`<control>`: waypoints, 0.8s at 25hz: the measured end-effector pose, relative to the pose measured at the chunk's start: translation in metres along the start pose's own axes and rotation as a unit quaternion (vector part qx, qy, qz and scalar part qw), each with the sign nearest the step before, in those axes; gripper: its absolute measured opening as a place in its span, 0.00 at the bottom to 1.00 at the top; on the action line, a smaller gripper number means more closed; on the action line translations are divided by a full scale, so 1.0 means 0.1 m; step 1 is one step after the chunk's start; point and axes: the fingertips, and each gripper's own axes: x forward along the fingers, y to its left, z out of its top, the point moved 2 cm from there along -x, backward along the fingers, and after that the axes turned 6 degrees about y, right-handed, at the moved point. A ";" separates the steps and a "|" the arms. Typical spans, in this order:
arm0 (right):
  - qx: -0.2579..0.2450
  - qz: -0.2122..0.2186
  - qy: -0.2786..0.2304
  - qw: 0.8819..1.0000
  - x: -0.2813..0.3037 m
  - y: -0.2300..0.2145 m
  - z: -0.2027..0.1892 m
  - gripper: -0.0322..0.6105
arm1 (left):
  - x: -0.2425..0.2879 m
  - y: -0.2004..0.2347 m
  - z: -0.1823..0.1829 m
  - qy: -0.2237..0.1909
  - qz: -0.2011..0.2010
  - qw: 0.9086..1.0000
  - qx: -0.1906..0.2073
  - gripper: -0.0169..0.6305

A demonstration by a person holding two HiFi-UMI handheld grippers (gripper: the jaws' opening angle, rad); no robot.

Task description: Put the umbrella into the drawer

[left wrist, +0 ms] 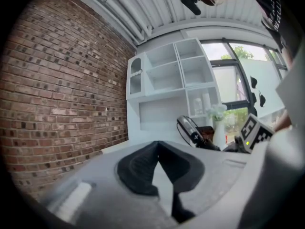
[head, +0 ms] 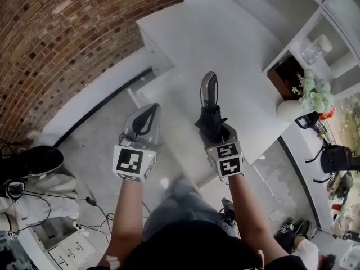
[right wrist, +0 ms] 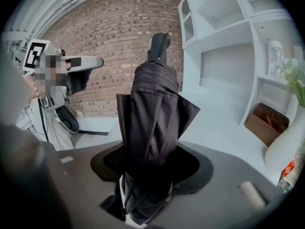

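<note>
The right gripper [head: 215,127] is clamped on the folded black umbrella [right wrist: 155,113], whose handle [head: 209,88] is pointed away from the jaws, above the white counter [head: 225,44]. The left gripper [head: 148,114] is carried just beside, jaws pressed together on nothing.

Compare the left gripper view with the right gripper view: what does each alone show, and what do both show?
Only the left: the left gripper with jaws meeting, empty, and a glass window. Only the right: the right gripper with jaws clamped on the folded black fabric umbrella, and a person's black shoe. Both: the red brick wall, the white shelf unit, the white vase of pale flowers.
</note>
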 end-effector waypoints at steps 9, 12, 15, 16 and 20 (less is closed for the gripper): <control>-0.010 0.034 0.056 0.998 0.42 0.08 -0.23 0.45 | 0.10 0.06 -0.14 0.004 0.001 1.000 -0.018 0.03; -0.014 0.038 0.082 0.996 0.55 0.11 -0.33 0.45 | 0.14 0.09 -0.19 0.008 -0.006 1.000 -0.022 0.03; -0.017 0.040 0.106 0.993 0.71 0.12 -0.41 0.45 | 0.19 0.13 -0.21 0.008 -0.017 1.000 -0.024 0.03; -0.018 0.041 0.114 0.992 0.76 0.12 -0.44 0.45 | 0.21 0.13 -0.23 0.011 -0.023 0.999 -0.025 0.03; -0.027 0.039 0.152 0.987 0.95 0.12 -0.55 0.45 | 0.33 0.11 -0.31 0.022 -0.056 0.998 -0.019 0.03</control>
